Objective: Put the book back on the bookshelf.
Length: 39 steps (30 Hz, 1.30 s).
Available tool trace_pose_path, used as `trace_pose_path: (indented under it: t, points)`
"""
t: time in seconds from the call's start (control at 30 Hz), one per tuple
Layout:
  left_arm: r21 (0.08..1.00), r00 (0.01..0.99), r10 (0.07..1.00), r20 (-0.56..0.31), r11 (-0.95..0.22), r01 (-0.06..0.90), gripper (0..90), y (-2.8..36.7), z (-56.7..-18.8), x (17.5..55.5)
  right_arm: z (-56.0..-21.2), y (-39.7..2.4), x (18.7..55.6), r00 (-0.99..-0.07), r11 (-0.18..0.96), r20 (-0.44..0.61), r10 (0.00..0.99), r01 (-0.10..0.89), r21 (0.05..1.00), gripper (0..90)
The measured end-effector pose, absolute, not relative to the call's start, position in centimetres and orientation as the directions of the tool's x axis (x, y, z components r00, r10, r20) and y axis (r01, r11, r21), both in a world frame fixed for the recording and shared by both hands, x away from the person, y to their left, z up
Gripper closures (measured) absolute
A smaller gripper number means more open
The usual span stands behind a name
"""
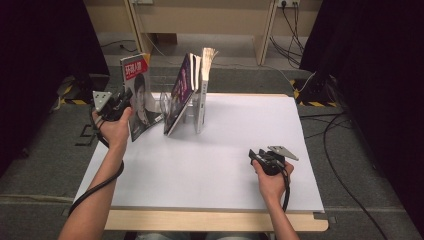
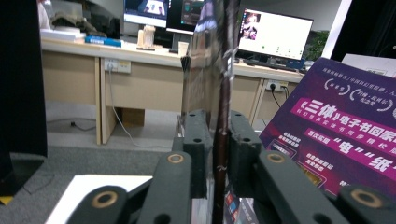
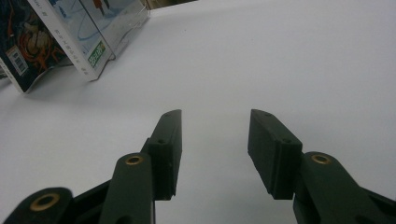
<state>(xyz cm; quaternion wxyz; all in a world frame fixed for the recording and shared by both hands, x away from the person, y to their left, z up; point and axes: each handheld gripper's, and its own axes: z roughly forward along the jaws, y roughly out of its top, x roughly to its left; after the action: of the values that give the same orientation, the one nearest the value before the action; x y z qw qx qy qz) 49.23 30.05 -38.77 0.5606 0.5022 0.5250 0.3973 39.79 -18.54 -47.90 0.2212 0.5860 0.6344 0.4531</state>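
Ease the magazine (image 1: 141, 95) down to lean against the clear rack (image 1: 162, 104) before freeing left gripper (image 2: 218, 135) fingers, close around its edge, grip impossible to tell; right gripper (image 3: 214, 140) fingers wide, empty, above the table (image 1: 225, 165).

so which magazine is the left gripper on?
The leftmost one, the magazine with the portrait cover, outside the clear rack; the left gripper clamps its edge.
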Motion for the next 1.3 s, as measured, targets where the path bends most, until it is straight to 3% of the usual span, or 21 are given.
trace_pose_path:
  t: [0.63, 0.73, 0.93, 1.07, 1.3]
  points:
    - [0.956, 0.088, 0.979, -0.182, 0.155, 0.251, 65.8, 29.7, -35.7, 52.9, -48.2, -18.9, 39.9, -0.207, -0.108, 0.266, 0.942, 0.561, 0.821, 55.0]
    - [0.951, 0.077, 0.982, -0.171, 0.144, 0.274, 68.9, 29.5, -35.3, 53.3, -48.1, -19.1, 39.8, -0.201, -0.113, 0.268, 0.942, 0.563, 0.819, 54.9]
    - [0.937, 0.048, 0.984, -0.171, 0.147, 0.318, 84.7, 29.5, -34.9, 53.8, -48.2, -19.3, 39.8, -0.200, -0.118, 0.277, 0.940, 0.571, 0.812, 54.9]
    - [0.939, 0.047, 0.985, -0.163, 0.140, 0.314, 86.2, 29.5, -34.8, 53.7, -48.2, -19.2, 39.8, -0.197, -0.123, 0.284, 0.938, 0.578, 0.807, 54.9]
    - [0.968, 0.078, 0.985, -0.157, 0.137, 0.211, 86.5, 29.4, -34.4, 52.6, -48.3, -19.2, 39.9, -0.191, -0.128, 0.286, 0.939, 0.579, 0.805, 54.9]
